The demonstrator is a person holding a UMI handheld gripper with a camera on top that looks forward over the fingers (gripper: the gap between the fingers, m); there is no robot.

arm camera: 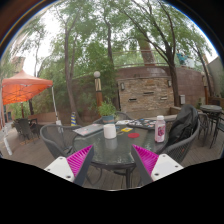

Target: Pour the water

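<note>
Two pink pads (80, 158) sit wide apart, so the tongs (113, 160) are open with nothing in them. The bottle (160, 129) stands on the glass patio table (120, 147), ahead and beyond the right-hand finger, near a white cup (110, 130).

cup (110, 130) left of bottle (160, 129) on table (120, 147).

My one camera rode on my gripper (114, 160), looking forward along its two pink-padded fingers (80, 159). It faced level across a round dark glass patio table (118, 145) set well ahead, toward a stone wall (145, 92) beyond.
</note>
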